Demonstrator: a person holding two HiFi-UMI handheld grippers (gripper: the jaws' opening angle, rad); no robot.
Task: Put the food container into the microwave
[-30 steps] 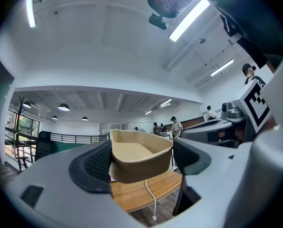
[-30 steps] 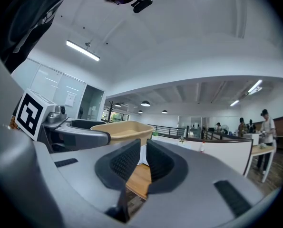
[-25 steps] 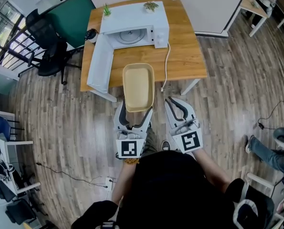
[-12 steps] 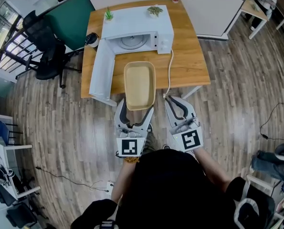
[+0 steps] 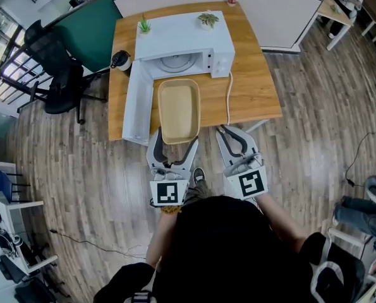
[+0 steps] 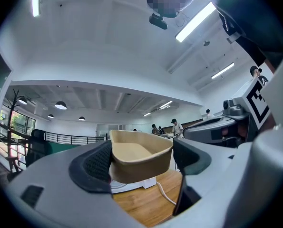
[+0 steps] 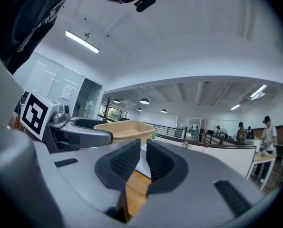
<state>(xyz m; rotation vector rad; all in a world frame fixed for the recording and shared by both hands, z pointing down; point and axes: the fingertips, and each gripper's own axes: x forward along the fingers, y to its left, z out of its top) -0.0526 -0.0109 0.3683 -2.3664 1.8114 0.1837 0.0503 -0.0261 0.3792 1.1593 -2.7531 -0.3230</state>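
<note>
Beige rectangular food container (image 5: 178, 109) pinched at near end by left gripper (image 5: 173, 145) — held before open white microwave (image 5: 184, 33) (door (image 5: 137, 103) standing out at left); right gripper (image 5: 229, 134) jaws nearly together, empty.

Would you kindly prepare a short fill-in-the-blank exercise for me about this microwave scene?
The left gripper holds the food container, which is ___ inside.
The door of the microwave stands ___.
The right gripper, jaws together, holds ___.
On top of the microwave stand ___ small plants.
Missing words: empty; open; nothing; two.
</note>
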